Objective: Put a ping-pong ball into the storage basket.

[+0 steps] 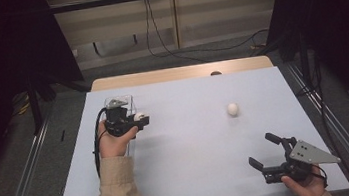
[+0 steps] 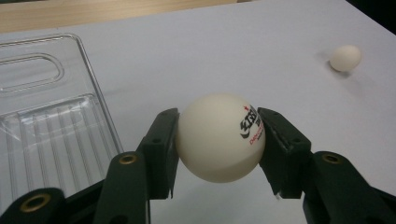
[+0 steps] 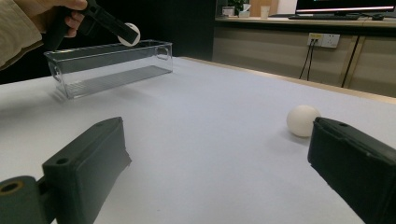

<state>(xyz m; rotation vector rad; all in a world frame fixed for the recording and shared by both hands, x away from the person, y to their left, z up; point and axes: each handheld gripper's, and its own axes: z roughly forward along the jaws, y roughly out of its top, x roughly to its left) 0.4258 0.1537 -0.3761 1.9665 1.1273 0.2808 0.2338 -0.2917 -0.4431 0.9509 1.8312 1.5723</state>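
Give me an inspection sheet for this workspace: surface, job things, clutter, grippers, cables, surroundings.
Surface: white table top, wooden edge at the far side.
Job's things: a printed table tennis ball held above the table beside the clear plastic bin; a second table tennis ball lies loose on the table.
Clutter: nothing seen.
Grippers: left gripper shut on the printed ball; right gripper open, holding nothing, near the front edge.
Cables: black cable trailing from the left gripper; wall cables hang behind the table.
Surroundings: dark curtains either side, grey floor, metal rails.

Wide-apart jaws face a white ball and clear box.
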